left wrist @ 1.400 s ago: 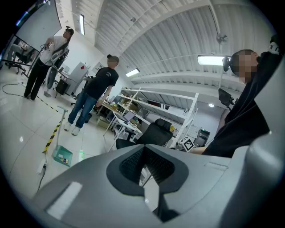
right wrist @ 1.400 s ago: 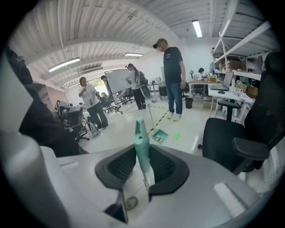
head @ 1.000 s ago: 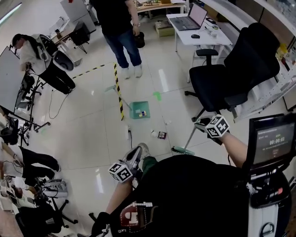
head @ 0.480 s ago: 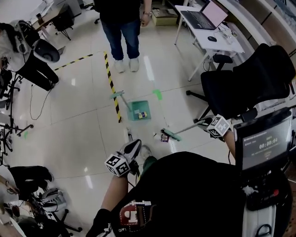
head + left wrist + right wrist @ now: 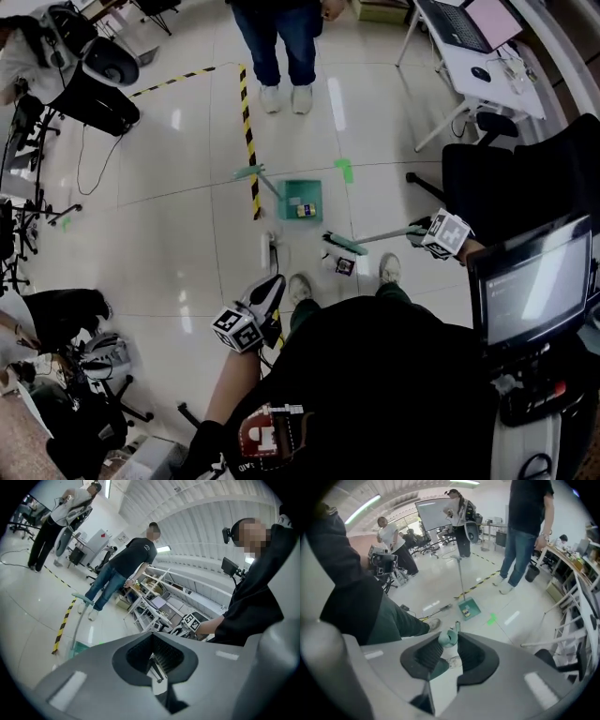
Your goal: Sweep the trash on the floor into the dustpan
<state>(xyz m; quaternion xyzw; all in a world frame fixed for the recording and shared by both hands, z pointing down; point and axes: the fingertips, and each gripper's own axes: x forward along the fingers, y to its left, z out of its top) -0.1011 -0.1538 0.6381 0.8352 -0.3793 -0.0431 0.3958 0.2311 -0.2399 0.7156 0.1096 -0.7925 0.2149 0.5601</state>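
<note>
My right claw (image 5: 451, 641) is clamped on the green broom (image 5: 347, 245). My left claw (image 5: 153, 654) is shut, with nothing in it. Trash (image 5: 345, 266) lies just beside the brush. Farther out, the dustpan (image 5: 303, 200) sits on the shiny white floor (image 5: 178, 216). A person (image 5: 281, 37) stands beyond.

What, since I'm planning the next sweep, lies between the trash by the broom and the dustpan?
Only the broom head lies across the line from the trash to the dustpan; beyond it the floor looks bare. A cable lies off left.
</note>
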